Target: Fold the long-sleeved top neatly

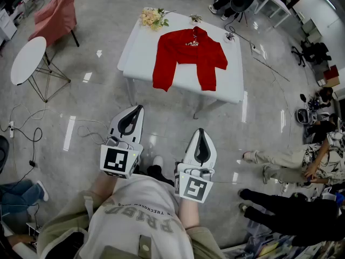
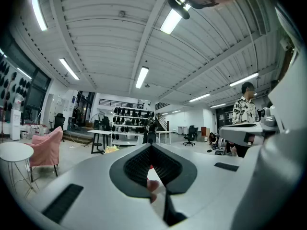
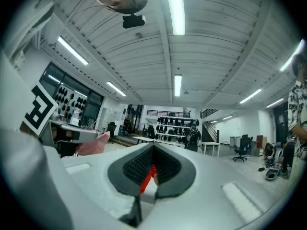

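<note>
Both grippers held out level, jaws closed.
The person holds the left gripper (image 1: 138,112) and right gripper (image 1: 200,136) side by side ahead of the chest, apart from each other and pointing forward. Each one's jaws are pressed together, with the left forearm (image 1: 102,186) and right forearm (image 1: 187,212) behind them.

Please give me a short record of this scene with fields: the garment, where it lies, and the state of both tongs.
garment: red top, spread flat, not yet folded
support: white table; sleeve ends reach its near edge
left tongs: shut, empty, short of the table
right tongs: shut, empty, short of the table
also on table: flowers at a far corner
</note>
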A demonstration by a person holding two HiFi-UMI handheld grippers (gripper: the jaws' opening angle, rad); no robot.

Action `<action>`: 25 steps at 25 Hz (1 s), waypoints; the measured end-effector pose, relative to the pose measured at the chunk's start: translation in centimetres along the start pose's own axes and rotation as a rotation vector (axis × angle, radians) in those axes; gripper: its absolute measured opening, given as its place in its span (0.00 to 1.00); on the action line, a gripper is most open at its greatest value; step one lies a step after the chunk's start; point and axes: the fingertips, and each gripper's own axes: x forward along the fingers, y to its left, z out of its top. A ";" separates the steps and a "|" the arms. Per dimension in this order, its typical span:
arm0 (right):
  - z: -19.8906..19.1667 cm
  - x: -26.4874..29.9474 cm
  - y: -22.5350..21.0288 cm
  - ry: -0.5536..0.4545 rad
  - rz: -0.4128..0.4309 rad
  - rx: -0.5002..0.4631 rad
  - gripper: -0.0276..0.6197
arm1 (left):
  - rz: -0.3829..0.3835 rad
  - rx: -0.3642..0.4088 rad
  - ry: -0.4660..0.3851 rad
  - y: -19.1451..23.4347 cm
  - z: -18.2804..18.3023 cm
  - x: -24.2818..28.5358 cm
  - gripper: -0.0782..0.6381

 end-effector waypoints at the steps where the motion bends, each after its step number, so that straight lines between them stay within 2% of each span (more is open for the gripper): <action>1: 0.0 0.1 -0.1 -0.001 0.001 -0.001 0.04 | 0.000 -0.002 -0.006 -0.1 0.1 0.1 0.12; 12: -1.1 1.2 -2.3 0.006 0.016 0.006 0.04 | 0.014 -0.005 0.003 -1.8 -0.4 2.1 0.12; 20: -2.1 3.3 -6.0 0.027 0.039 0.013 0.04 | 0.051 0.038 0.049 -3.4 -1.5 4.9 0.12; 23: -1.0 4.9 -8.7 -0.019 0.031 0.049 0.04 | 0.048 0.040 0.007 -4.8 -0.1 7.2 0.12; 25: -1.2 5.6 -10.6 -0.027 0.061 0.071 0.04 | 0.051 0.063 -0.016 -5.7 0.7 8.4 0.12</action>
